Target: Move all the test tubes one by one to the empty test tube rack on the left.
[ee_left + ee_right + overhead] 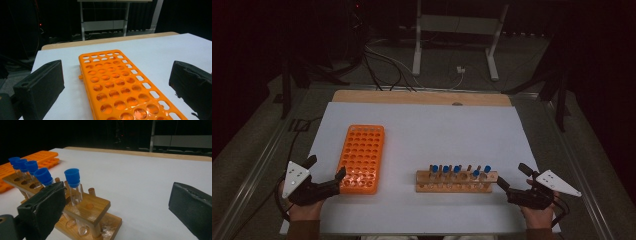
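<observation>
Over on the left, the left hand-held gripper (343,172) sits low at the near end of the orange rack (361,158), jaws spread wide with nothing between them. One jaw tip looks to be touching or just beside the rack's corner. From the left gripper view the orange rack (117,85) runs straight ahead between the jaws, every hole empty, probably lined up that way to take tubes.

Moving to the middle of the white surface (422,125), the wooden rack (456,181) stands near the front edge, carrying several blue-capped tubes (456,170) upright.

On the right, the right hand-held gripper (501,183) has its jaws apart too, just beside the wooden rack's end, gripping nothing. In the right gripper view the nearest blue-capped tube (73,178) sits just past the left jaw, likely the first pick.
</observation>
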Demonstrator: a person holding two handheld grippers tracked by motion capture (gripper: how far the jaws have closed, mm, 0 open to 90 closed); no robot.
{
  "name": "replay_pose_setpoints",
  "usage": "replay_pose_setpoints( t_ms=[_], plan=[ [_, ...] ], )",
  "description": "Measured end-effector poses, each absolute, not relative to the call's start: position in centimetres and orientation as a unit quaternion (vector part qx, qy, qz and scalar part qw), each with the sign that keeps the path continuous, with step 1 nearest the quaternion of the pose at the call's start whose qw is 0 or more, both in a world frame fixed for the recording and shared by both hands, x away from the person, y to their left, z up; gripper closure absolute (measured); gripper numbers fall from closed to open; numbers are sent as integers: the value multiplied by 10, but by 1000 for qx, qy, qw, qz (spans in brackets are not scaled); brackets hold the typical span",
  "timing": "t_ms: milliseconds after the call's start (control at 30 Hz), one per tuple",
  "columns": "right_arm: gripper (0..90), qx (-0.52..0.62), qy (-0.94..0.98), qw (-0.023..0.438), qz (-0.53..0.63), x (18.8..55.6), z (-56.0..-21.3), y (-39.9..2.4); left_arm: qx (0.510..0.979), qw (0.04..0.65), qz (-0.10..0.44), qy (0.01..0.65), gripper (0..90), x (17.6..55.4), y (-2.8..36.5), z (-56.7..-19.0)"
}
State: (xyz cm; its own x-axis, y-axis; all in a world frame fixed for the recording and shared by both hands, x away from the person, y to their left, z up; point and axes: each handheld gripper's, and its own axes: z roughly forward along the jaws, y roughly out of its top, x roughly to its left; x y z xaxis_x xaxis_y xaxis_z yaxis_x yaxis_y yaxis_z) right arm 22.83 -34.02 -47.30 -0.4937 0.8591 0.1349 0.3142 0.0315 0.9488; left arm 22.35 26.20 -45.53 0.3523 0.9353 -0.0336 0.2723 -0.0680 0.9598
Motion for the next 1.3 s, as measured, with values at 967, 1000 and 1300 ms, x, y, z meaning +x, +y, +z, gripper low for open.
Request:
replay_pose_setpoints(
  t_ms=[967, 1000, 1300],
  plan=[
    [298, 393, 703, 230, 545, 227, -443, -315, 663, 502, 324, 451, 4, 222, 253, -455],
    [310, 392, 706, 230, 543, 227, -443, -313, 664, 502, 324, 450, 4, 223, 253, -455],
    [515, 390, 721, 228, 526, 233, -446, -303, 669, 500, 320, 447, 5, 223, 249, -455]
  ],
)
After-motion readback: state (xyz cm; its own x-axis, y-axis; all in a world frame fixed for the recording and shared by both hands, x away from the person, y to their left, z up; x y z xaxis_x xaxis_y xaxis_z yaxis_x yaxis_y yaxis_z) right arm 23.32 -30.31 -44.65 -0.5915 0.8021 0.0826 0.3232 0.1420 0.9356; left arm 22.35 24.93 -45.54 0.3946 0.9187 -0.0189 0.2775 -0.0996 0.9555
